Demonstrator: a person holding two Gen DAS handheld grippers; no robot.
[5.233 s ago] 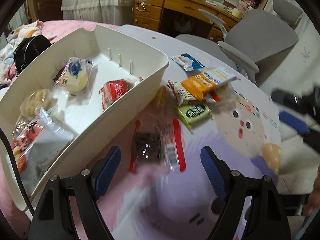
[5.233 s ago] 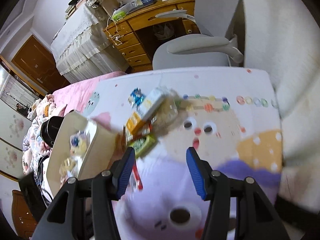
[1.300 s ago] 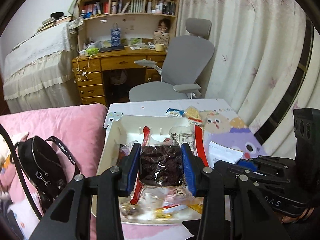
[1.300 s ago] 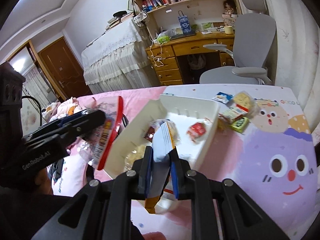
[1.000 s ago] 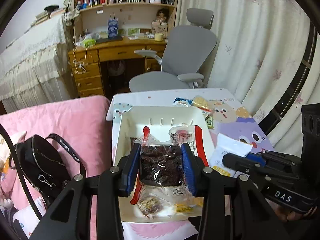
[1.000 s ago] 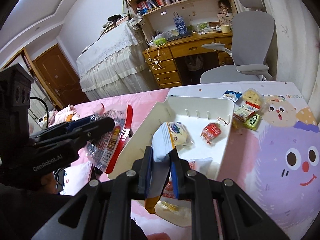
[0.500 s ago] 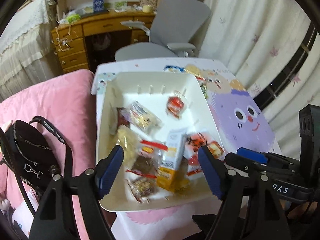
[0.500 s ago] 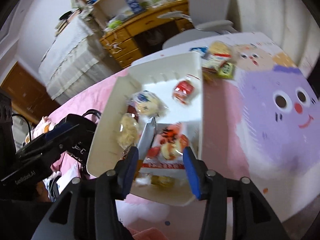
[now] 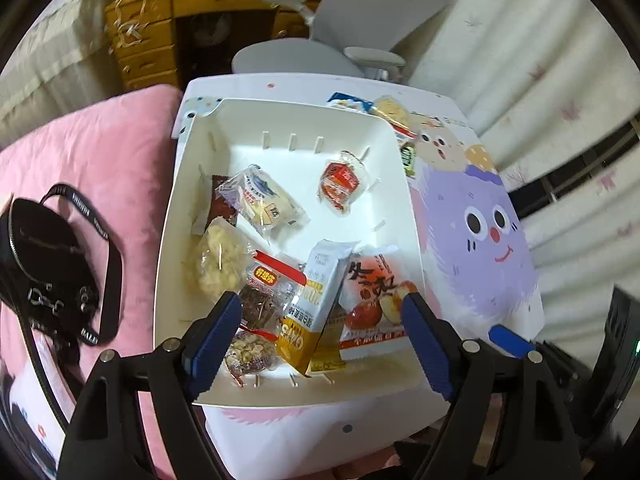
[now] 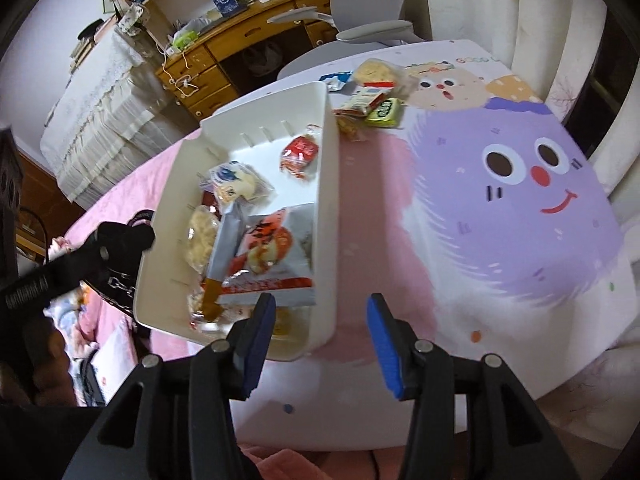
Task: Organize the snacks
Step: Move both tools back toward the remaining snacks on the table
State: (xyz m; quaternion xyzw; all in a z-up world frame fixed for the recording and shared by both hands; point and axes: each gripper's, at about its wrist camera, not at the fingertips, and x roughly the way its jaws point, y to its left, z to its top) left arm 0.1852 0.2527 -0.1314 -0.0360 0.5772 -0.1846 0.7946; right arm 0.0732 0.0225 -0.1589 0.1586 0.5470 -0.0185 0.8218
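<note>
Small print on the packets in the white bin [image 9: 280, 120] too blurred to read. Yellow-and-white packet [image 9: 316, 304] covering part of the dark snack pack [image 9: 260, 308]. Green packet [image 9: 407, 156] half hidden behind the bin's wall. Black bag [image 9: 44, 256] cut off at the left edge.

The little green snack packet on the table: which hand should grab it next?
Probably the right gripper: open, empty, above the bare table, on the side where the green packet lies. The left gripper hangs over the white plastic bin.
</note>
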